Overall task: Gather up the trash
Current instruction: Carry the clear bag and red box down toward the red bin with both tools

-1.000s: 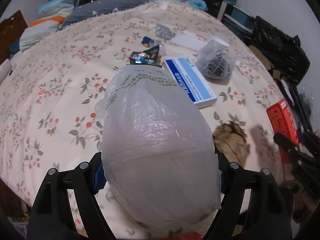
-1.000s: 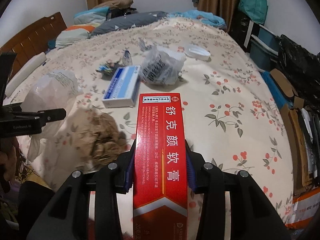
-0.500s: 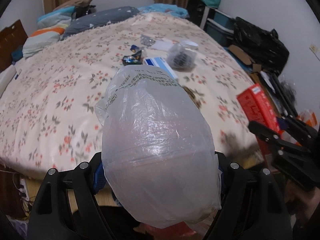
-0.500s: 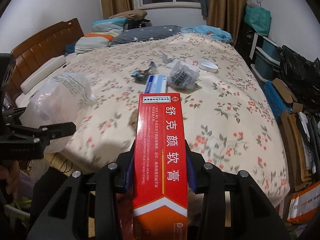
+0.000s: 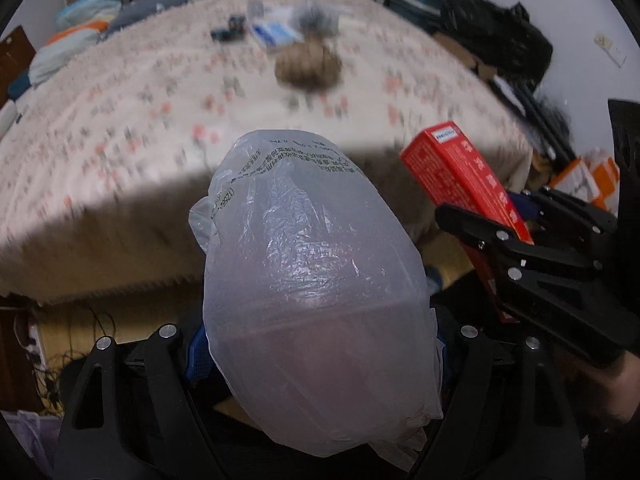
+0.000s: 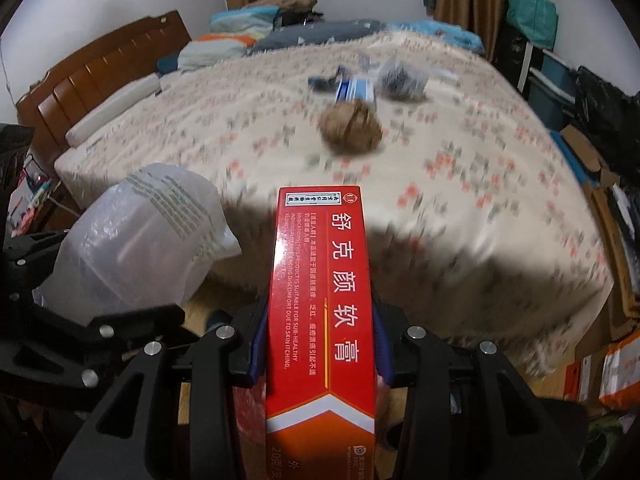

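My left gripper (image 5: 316, 344) pinches a bulging translucent plastic bag (image 5: 316, 280) that fills the space between its fingers and sticks out well ahead of them. My right gripper (image 6: 320, 344) is clamped on a long red carton (image 6: 324, 300) with white lettering, which runs straight out past its fingertips. The two grippers sit close side by side, the bag just to the left of the carton. Both are off the near edge of the bed (image 6: 460, 200), which lies ahead of them. Farther ahead on the floral cover lie a crumpled brown paper wad (image 6: 351, 128), a blue and white box (image 6: 354, 90) and a knotted clear bag (image 6: 402, 78), all blurred.
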The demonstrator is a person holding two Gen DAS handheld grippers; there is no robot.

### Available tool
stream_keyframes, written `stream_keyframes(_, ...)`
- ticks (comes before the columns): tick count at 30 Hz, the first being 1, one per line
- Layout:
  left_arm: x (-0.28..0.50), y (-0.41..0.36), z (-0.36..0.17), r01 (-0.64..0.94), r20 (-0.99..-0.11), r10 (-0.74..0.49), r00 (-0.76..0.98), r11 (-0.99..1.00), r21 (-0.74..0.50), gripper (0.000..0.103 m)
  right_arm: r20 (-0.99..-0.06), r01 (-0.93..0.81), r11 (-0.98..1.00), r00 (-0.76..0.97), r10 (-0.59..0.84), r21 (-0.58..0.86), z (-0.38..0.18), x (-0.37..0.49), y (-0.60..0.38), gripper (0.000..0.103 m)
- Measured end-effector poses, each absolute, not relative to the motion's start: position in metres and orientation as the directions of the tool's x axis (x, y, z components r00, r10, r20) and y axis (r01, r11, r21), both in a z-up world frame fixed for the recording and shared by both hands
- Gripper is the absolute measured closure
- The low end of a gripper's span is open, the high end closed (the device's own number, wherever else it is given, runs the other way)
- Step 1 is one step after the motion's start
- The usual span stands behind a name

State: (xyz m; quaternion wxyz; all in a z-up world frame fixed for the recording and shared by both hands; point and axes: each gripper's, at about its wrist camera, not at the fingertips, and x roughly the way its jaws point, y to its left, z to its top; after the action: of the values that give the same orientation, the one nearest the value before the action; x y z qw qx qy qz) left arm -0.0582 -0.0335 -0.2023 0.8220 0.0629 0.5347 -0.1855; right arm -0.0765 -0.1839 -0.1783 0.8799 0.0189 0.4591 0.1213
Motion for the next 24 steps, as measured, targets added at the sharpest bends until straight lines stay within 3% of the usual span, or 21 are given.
stream_keyframes(10, -0.047, -0.03, -0.285, 0.368, -0.956, -0.177, 0.236, 0.926, -0.081, 0.024, -0.884, -0.202, 0.969, 0.414, 0.218, 0.144, -0.26, -0.074, -0.176, 0.062)
stream_keyframes(24, -0.019, -0.025, -0.36, 0.367, -0.986, -0.141, 0.093, 0.925, -0.098, 0.023, -0.93, -0.232, 0.963, 0.305, 0.205, 0.136, -0.312, -0.061, -0.166, 0.062)
